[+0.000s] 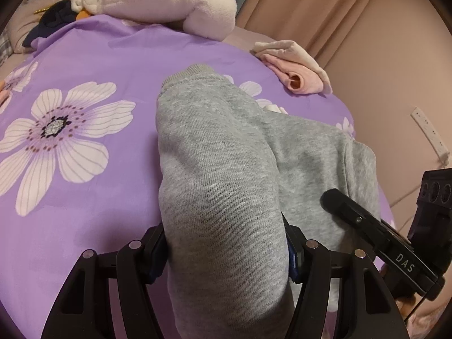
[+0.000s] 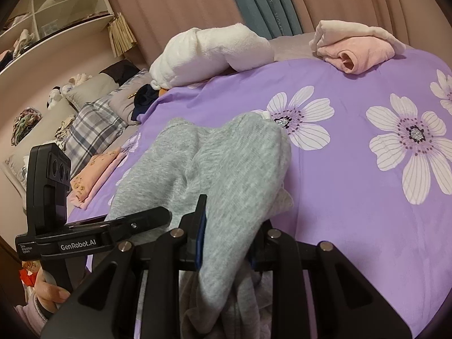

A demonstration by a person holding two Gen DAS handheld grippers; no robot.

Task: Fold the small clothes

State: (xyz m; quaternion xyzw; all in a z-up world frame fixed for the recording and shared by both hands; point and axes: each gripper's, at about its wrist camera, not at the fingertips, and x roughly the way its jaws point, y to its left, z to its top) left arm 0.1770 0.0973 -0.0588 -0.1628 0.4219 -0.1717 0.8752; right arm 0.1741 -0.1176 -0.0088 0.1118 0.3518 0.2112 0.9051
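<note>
Nearest to each camera, the grey sweatpants (image 1: 226, 169) fill the jaws and hide the fingertips: the left gripper (image 1: 226, 257) clamps one thick bunched part, the right gripper (image 2: 226, 243) pinches a thinner fold, and the rest lies on the purple flowered bedcover (image 1: 84, 42). Both grippers point downward over the bed, side by side; a hand (image 2: 49, 291) under the left one shows only in the right view, as do the folded peach garment (image 2: 93, 175), plaid pillow (image 2: 93, 132) and shelves (image 2: 56, 2). Farther off lie a white plush toy (image 1: 158, 0) and a pink folded garment (image 1: 293, 67), before the curtains (image 1: 325, 5).
</note>
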